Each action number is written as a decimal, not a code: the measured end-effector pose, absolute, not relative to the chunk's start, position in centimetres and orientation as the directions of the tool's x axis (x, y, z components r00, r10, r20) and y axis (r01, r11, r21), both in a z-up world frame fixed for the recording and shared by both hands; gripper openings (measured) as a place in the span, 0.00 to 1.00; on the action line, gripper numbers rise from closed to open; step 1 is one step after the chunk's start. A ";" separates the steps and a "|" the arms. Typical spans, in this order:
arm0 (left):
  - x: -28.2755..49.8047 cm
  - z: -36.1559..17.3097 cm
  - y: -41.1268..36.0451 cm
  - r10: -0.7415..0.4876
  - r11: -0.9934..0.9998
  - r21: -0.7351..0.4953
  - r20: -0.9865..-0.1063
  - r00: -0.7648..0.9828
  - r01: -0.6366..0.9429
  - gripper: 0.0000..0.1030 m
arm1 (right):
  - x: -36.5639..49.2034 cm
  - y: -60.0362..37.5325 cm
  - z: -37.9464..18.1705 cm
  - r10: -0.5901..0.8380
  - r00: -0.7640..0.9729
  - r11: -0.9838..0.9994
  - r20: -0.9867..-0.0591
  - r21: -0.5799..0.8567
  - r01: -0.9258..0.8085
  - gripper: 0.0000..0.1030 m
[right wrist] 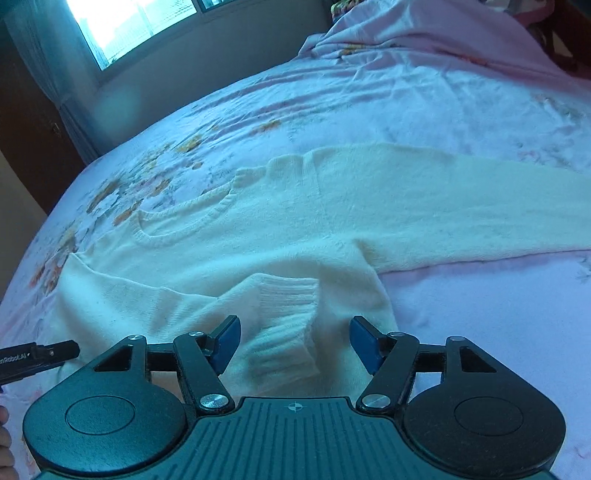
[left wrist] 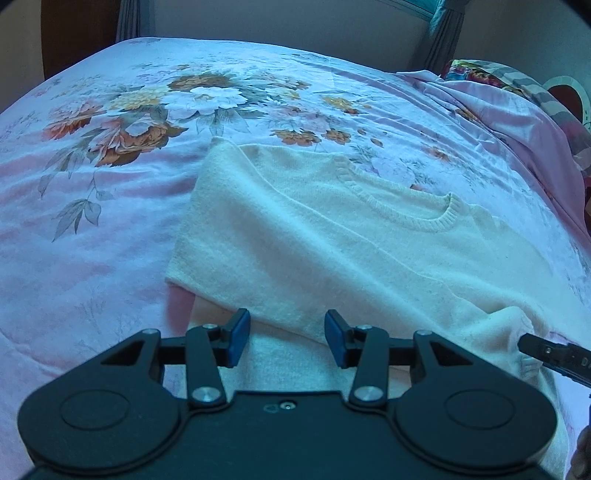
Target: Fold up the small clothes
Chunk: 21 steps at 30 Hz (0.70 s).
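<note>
A cream knitted sweater (left wrist: 317, 236) lies flat on the bed, neckline (left wrist: 417, 218) toward the far side. Its left sleeve is folded across the body, and the ribbed cuff (right wrist: 288, 317) lies near the hem. The other sleeve (right wrist: 480, 206) stretches out straight to the right. My left gripper (left wrist: 287, 338) is open, its blue pads on either side of the folded sleeve's lower edge. My right gripper (right wrist: 295, 345) is open, its pads on either side of the ribbed cuff. Neither holds anything. Each gripper's tip shows at the edge of the other's view: the right one (left wrist: 546, 350) and the left one (right wrist: 40, 354).
The bed is covered by a pink sheet with a flower print (left wrist: 147, 103). A bunched pink cover and patterned pillows (left wrist: 517, 96) lie at the right end. A wall, curtain and bright window (right wrist: 140, 22) stand behind the bed.
</note>
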<state>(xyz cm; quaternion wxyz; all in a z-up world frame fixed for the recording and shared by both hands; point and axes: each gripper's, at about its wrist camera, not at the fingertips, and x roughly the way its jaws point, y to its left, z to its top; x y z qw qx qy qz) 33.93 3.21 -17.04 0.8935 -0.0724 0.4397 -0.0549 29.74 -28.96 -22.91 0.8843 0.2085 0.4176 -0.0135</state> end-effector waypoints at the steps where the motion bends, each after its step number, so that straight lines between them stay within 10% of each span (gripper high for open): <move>1: 33.9 -17.1 3.2 -0.161 0.983 -0.179 -0.779 0.606 0.031 0.41 | 30.0 -28.8 -23.0 0.163 0.649 0.912 -0.743 0.364 0.187 0.26; 7: 33.8 -16.9 3.0 -0.148 0.987 -0.152 -0.776 0.614 0.046 0.41 | 29.5 -29.1 -21.9 0.202 0.677 0.900 -0.707 0.407 0.156 0.07; 21: 33.4 -16.9 1.5 -0.148 0.989 -0.123 -0.776 0.613 0.084 0.42 | 27.4 -31.7 -22.5 0.172 0.659 0.878 -0.732 0.417 0.234 0.07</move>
